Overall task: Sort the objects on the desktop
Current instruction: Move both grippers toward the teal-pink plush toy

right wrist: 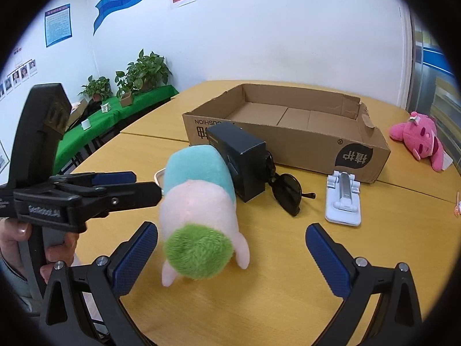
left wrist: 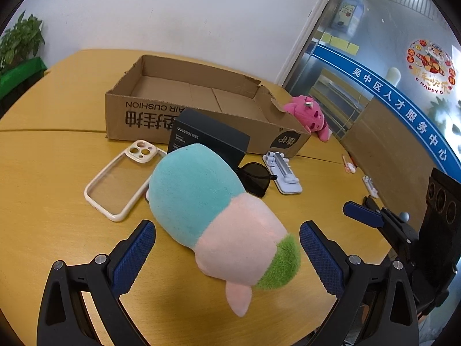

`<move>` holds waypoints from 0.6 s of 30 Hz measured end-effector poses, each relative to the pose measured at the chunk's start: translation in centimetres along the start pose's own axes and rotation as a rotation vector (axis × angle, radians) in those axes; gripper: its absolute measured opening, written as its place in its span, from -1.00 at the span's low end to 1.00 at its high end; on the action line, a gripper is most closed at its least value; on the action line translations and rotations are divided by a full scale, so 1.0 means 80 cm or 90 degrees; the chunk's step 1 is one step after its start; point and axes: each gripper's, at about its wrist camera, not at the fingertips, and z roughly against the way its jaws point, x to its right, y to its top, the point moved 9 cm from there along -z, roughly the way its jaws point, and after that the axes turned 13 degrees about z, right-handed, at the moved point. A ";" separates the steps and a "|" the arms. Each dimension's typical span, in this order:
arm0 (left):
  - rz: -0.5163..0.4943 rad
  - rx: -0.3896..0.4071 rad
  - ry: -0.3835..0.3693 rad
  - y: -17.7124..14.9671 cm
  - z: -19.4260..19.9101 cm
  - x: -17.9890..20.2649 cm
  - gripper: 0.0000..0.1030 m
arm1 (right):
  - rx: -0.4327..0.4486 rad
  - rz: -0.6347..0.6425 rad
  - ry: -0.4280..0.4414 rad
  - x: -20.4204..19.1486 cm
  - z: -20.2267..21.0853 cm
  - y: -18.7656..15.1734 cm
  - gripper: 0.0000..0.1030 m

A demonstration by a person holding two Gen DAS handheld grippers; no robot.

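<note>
Both the left gripper and right gripper were spread, nothing held. Teal-pink-green plush toy was bracketed; a skewed close would probably knock the black sunglasses.

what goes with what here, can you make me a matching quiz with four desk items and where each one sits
Items:
1 pink plush
2 phone case
3 sunglasses
4 pastel plush

Places:
a between the left gripper's open fingers
b beside the cardboard box's torn end
c flat, left of the pastel plush
d between the dark box and the white stand

Pairs: 1-b, 2-c, 3-d, 4-a
</note>
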 end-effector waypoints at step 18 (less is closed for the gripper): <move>0.122 -0.106 -0.049 0.015 -0.066 -0.035 0.96 | -0.029 0.026 0.046 -0.036 -0.032 0.007 0.99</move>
